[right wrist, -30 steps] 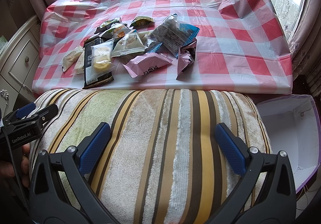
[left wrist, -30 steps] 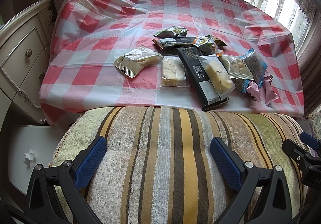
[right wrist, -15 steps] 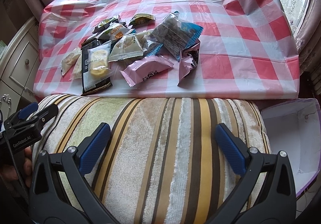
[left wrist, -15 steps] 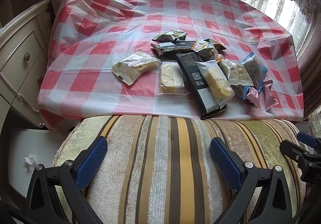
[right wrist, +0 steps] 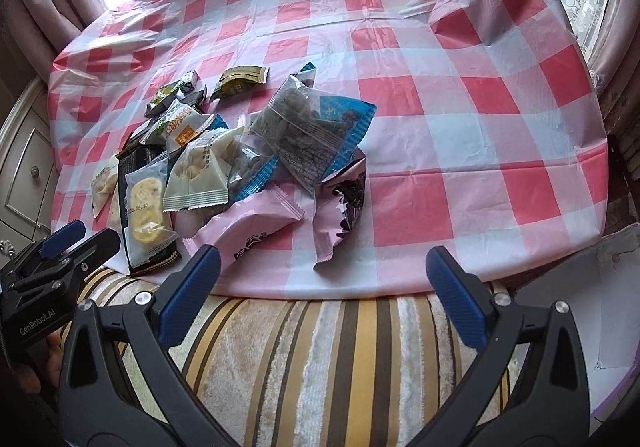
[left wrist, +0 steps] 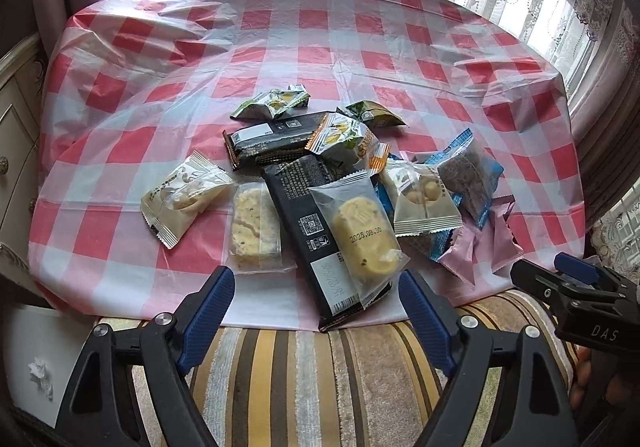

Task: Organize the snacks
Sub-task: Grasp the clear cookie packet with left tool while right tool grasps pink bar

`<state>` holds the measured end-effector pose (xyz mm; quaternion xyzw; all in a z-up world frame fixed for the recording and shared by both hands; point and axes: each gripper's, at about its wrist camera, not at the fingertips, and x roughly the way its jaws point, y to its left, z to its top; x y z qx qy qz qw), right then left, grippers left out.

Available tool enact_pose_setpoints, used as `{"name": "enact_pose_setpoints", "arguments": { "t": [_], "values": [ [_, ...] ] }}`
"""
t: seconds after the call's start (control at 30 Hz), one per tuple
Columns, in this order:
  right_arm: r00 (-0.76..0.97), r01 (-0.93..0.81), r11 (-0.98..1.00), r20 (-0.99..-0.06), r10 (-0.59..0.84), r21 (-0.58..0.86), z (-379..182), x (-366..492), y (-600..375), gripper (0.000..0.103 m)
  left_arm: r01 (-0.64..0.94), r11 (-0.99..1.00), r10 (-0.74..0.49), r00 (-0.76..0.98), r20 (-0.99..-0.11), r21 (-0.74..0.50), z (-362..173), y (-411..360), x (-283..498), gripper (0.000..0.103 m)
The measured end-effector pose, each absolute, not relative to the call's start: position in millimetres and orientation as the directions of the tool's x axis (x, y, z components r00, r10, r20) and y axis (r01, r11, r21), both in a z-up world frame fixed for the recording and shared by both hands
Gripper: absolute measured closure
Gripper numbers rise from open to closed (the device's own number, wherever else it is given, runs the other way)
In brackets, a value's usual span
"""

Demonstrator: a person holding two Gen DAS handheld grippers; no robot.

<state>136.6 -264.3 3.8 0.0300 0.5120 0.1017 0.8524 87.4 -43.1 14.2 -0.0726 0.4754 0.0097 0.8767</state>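
Nothing is sorted yet: the snack packets (left wrist: 344, 183) are lying heaped on the checked bench (left wrist: 280, 39), while the left gripper (left wrist: 316, 307) and right gripper (right wrist: 324, 275) are hovering with jaws apart, empty.

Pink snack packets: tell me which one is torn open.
The right-hand pink packet, beside the sealed pink packet. Its side gapes and shows dark contents; the sealed one is puffed and closed.

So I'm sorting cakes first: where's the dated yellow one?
Left wrist view, near table edge: the yellow cake packet lies atop the long black packet.
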Motion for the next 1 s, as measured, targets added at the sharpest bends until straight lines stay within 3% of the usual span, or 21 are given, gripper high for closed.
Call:
{"name": "enact_pose_setpoints", "arguments": {
  "t": [0.13, 0.33, 0.4, 0.43, 0.47, 0.5, 0.57, 0.7, 1.0],
  "values": [
    [0.436, -0.129, 0.979, -0.878, 0.198, 0.157, -5, 155, -265, 0.005, -0.086, 0.991, -0.040, 0.529, -0.848, -0.101, 11, -55, 107, 0.019],
    [0.364, -0.135, 0.982, -0.916, 0.171, 0.130, -27, 174, -258, 0.026, -0.073, 0.997, 0.062, 0.454, -0.889, 0.033, -6, -83, 132, 0.026],
    [0.372, -0.149, 0.984, -0.917, 0.143, 0.093, -27, 174, -253, 0.030, -0.072, 0.995, 0.099, 0.434, -0.896, 0.075, -11, -90, 136, 0.044],
    [0.375, -0.157, 0.984, -0.917, 0.135, 0.081, -27, 174, -251, 0.031, -0.072, 0.992, 0.121, 0.430, -0.895, 0.100, -13, -93, 137, 0.047],
    [0.382, -0.162, 0.984, -0.915, 0.131, 0.073, -27, 174, -250, 0.039, -0.074, 0.989, 0.148, 0.429, -0.891, 0.128, -13, -95, 138, 0.054],
    [0.392, -0.162, 0.984, -0.911, 0.131, 0.071, -26, 174, -250, 0.056, -0.077, 0.985, 0.175, 0.427, -0.887, 0.157, -13, -97, 138, 0.063],
    [0.397, -0.152, 0.985, -0.907, 0.141, 0.087, -24, 173, -253, 0.068, -0.074, 0.983, 0.183, 0.433, -0.883, 0.167, -11, -97, 138, 0.067],
    [0.396, -0.148, 0.978, -0.897, 0.197, 0.149, -23, 170, -262, 0.076, -0.090, 0.986, 0.166, 0.443, -0.881, 0.140, -9, -92, 134, 0.068],
    [0.473, -0.136, 0.962, -0.837, 0.273, 0.237, -3, 158, -280, 0.076, -0.121, 0.992, 0.028, 0.546, -0.837, -0.046, 12, -75, 121, 0.068]
  ]
}}
